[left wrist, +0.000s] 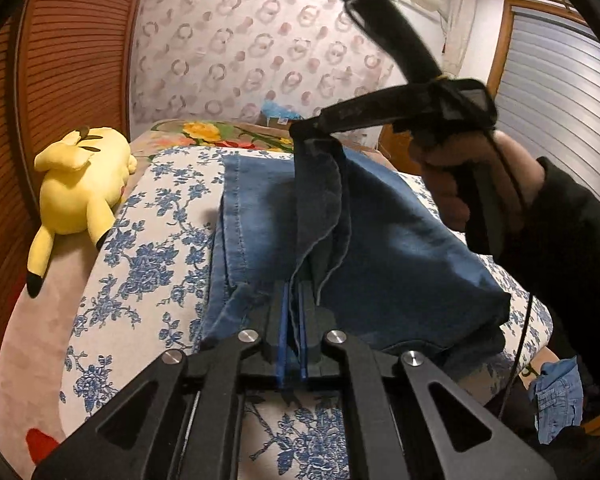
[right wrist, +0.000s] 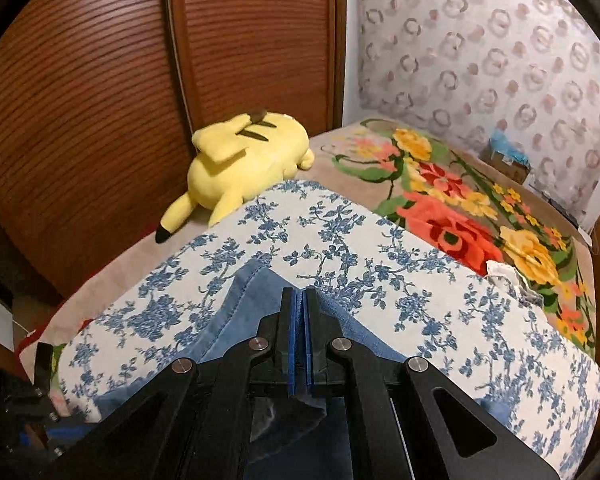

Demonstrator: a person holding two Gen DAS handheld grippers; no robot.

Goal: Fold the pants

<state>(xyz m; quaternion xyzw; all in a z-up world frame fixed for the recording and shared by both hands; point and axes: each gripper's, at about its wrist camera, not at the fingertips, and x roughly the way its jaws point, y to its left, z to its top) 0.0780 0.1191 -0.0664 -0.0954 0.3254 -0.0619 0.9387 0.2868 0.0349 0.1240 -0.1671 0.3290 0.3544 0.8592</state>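
Blue denim jeans (left wrist: 400, 248) are lying on a white cushion printed with blue flowers (left wrist: 160, 240), already doubled over into a thick, layered rectangle with a stitched hem showing along the far edge. One layer of the denim is being lifted into a raised ridge between the two grippers. The near edge of that ridge is being pinched by the left gripper (left wrist: 293, 300), its blue-padded jaws pressed together on the cloth. The far end is being held up by the right gripper (left wrist: 300, 130), also clamped onto denim; in its own view, fabric is seen caught between its closed pads (right wrist: 307, 332). A yellow Pikachu plush (left wrist: 80, 184) is lying beside the cushion, against a slatted wooden door (right wrist: 100, 80).
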